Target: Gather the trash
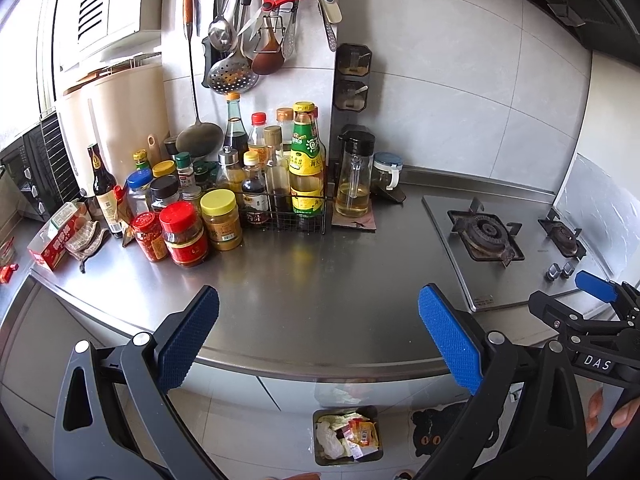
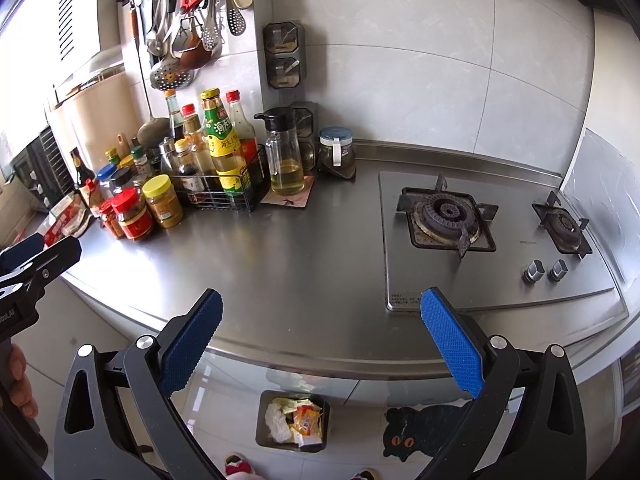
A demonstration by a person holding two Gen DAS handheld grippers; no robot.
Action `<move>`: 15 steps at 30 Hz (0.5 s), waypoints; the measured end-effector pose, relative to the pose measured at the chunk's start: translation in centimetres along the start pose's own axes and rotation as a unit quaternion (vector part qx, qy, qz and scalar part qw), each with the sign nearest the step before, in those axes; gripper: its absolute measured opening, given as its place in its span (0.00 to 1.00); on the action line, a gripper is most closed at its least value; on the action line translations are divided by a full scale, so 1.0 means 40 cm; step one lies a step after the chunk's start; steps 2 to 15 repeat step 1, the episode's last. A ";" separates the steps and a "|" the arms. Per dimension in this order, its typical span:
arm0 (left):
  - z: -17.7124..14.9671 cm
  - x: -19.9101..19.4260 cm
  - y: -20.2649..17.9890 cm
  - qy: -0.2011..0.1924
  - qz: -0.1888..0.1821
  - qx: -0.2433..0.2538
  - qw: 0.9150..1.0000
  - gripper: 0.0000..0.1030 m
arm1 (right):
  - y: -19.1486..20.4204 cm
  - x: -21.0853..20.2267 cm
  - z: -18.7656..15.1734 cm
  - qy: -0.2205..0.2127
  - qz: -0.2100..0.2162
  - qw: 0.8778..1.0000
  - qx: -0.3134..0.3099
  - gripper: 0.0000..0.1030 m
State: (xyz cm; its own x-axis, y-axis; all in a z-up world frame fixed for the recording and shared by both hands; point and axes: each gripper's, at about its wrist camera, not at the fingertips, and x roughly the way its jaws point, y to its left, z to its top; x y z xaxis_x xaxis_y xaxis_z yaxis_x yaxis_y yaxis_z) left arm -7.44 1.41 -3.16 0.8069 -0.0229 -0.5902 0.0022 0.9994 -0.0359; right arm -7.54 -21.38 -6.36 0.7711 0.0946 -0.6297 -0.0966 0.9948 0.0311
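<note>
A small dark trash bin (image 1: 347,436) stands on the floor below the counter edge, holding crumpled white paper and orange and yellow wrappers; it also shows in the right wrist view (image 2: 293,420). My left gripper (image 1: 318,320) is open and empty, held above the steel counter's front edge, over the bin. My right gripper (image 2: 320,322) is open and empty, beside it to the right, also above the counter edge. The right gripper shows at the right edge of the left wrist view (image 1: 592,300). The left gripper shows at the left edge of the right wrist view (image 2: 28,264).
Sauce bottles and jars (image 1: 208,208) crowd the counter's back left, with a wire rack (image 1: 280,208) and an oil dispenser (image 1: 354,176). A red and white box and a cloth (image 1: 68,240) lie at far left. A gas hob (image 2: 480,232) fills the right. A cat mat (image 2: 424,428) lies on the floor.
</note>
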 end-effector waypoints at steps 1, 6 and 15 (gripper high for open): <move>0.000 0.000 -0.001 0.000 0.002 0.001 1.000 0.92 | 0.000 0.000 0.000 0.000 0.000 1.000 0.000 0.97; 0.000 0.000 -0.001 0.000 0.002 0.001 1.000 0.92 | 0.000 0.000 0.000 0.000 0.000 1.000 0.000 0.97; 0.000 0.000 -0.001 0.000 0.002 0.001 1.000 0.92 | 0.000 0.000 0.000 0.000 0.000 1.000 0.000 0.97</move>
